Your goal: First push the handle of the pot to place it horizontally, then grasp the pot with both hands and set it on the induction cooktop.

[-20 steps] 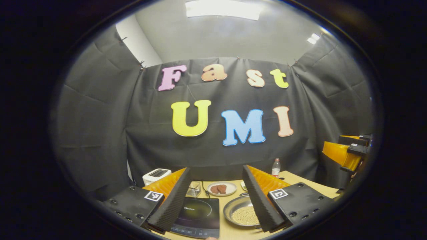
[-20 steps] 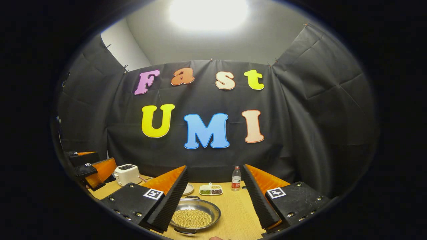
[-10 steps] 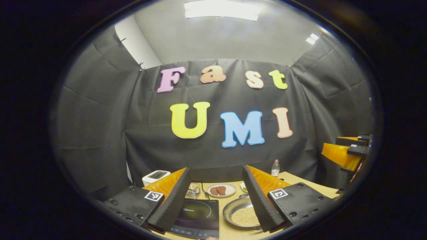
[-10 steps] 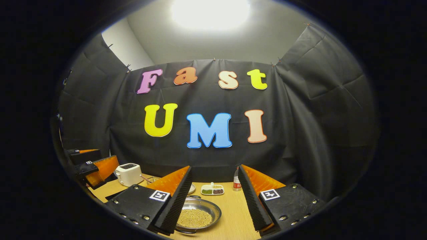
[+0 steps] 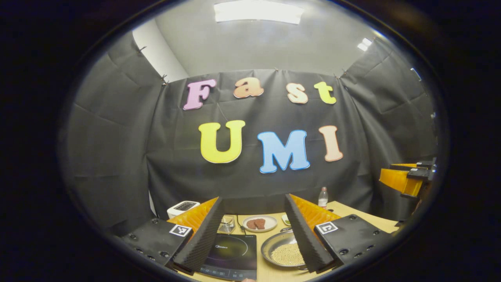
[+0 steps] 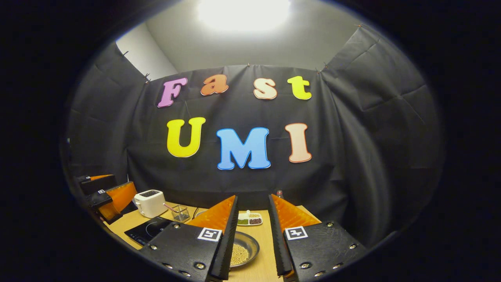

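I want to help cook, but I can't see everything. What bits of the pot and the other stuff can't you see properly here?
- Pot, left gripper view: its right side sits behind the gripper's right finger; the handles can't be made out.
- Pot, right gripper view: the left finger covers its left half.
- Induction cooktop, left gripper view: the front edge is cut off.
- Divided dish, right gripper view: contents too small to name.

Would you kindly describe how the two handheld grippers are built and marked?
Each gripper, left and right, has two wedge-shaped fingers with ribbed inner faces, mounted on flat black blocks with screws. Every block carries a small square black-and-white tag.
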